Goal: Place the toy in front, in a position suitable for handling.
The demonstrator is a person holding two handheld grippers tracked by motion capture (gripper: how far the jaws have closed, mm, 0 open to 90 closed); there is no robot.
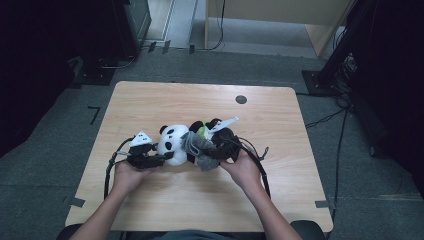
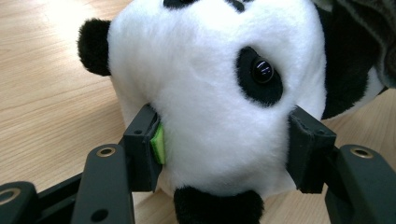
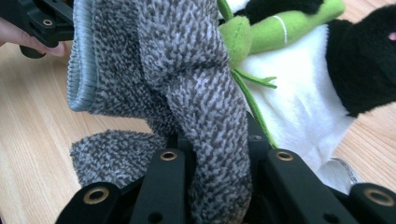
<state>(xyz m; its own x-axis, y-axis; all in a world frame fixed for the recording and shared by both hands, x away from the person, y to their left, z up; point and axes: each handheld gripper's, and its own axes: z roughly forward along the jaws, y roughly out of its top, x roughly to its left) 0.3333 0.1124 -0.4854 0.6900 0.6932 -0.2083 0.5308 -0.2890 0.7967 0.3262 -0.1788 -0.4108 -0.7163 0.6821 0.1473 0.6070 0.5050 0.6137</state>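
Panda plush point(image 1: 172, 144) lies mid-tabletop point(image 1: 150, 100), grey sock point(image 1: 199, 148) draped over its body just right of the head. Left gripper point(image 1: 156, 160) has its jaws clamped on the panda's head; right gripper point(image 1: 220, 150) pinches a fold of sock, jaws nearly together. Looks like the sock's being worked along the toy. Tip: keep the left grip firm w/o crushing the head, pull the sock steadily along the body, away from the head, and watch the green bamboo point(image 3: 275, 28) next to the sock, which could snag.
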